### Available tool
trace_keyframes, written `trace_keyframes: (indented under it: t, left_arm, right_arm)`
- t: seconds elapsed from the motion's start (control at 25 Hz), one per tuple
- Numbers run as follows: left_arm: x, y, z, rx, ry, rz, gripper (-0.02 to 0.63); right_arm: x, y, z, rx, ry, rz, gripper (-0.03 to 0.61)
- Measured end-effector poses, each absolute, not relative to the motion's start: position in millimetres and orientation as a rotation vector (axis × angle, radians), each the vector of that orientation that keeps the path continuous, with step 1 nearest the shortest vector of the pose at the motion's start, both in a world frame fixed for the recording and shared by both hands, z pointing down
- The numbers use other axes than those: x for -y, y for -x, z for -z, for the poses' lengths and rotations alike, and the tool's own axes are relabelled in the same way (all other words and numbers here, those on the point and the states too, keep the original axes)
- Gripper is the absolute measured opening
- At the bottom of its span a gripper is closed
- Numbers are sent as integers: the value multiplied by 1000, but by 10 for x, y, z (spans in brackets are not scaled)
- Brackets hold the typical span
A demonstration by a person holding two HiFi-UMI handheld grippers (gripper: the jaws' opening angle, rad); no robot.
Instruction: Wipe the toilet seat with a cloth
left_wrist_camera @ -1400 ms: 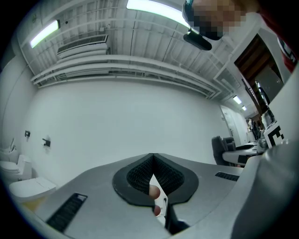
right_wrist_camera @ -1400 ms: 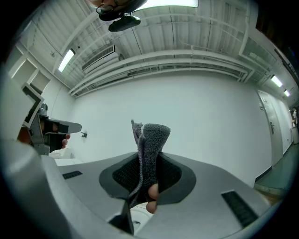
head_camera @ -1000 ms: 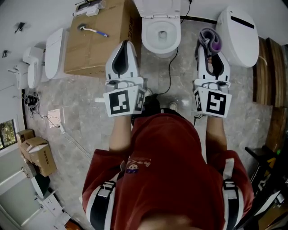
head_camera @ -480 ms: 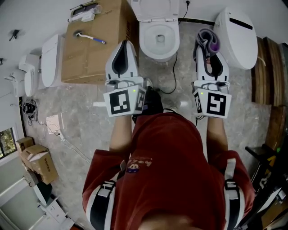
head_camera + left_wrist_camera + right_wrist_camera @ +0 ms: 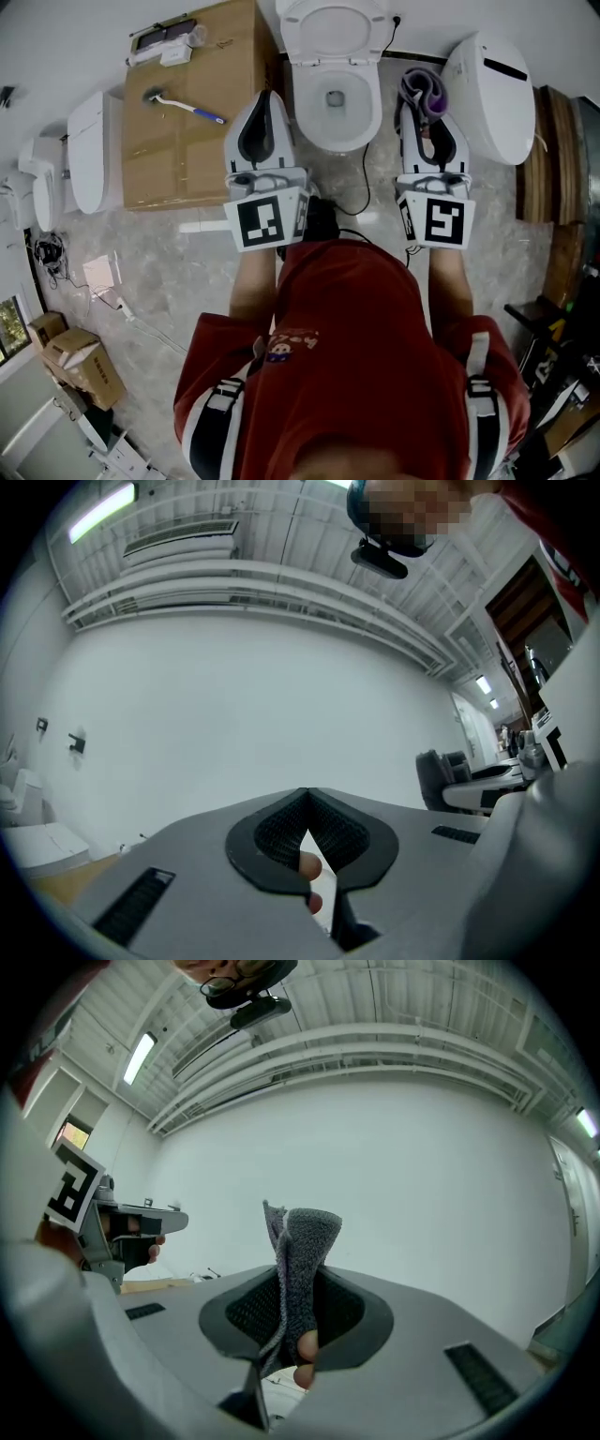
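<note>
A white toilet stands at the top middle of the head view, its seat (image 5: 306, 108) down around the bowl and its lid (image 5: 335, 21) raised. My left gripper (image 5: 266, 97) is held just left of the bowl, jaws shut with nothing between them; in its own view the left gripper (image 5: 306, 803) points up at a white wall. My right gripper (image 5: 422, 101) is to the right of the bowl, shut on a grey and purple cloth (image 5: 424, 86). That cloth (image 5: 302, 1241) sticks up from the right gripper (image 5: 291, 1283) in the right gripper view. Neither gripper touches the seat.
A cardboard box (image 5: 192, 141) with a toilet brush (image 5: 183, 103) on it stands left of the toilet. Another white toilet (image 5: 492, 84) is at the right, more white fixtures (image 5: 89, 150) at the far left. A black cable (image 5: 362, 178) runs over the marble floor.
The toilet and the box have slid lower and nearer in the head view as the person moved toward them. Both grippers keep their pose, and the cloth stays in the right one.
</note>
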State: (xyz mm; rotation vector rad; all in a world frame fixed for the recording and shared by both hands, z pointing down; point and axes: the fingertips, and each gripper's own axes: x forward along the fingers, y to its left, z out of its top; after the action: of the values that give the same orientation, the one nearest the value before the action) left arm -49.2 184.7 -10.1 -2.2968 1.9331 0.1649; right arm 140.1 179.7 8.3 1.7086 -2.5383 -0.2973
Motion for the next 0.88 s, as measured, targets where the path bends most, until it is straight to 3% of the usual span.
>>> trace_keyframes:
  t: [0.52, 0.88]
  left_arm:
    - [-676, 1311, -350, -1906, 2405, -210, 12]
    - [-213, 1454, -1227, -2011, 2398, -196, 12]
  right_arm:
    - [-679, -226, -499, 2461, -1589, 319, 74]
    - [-158, 151, -1640, 2285, -1172, 472, 74]
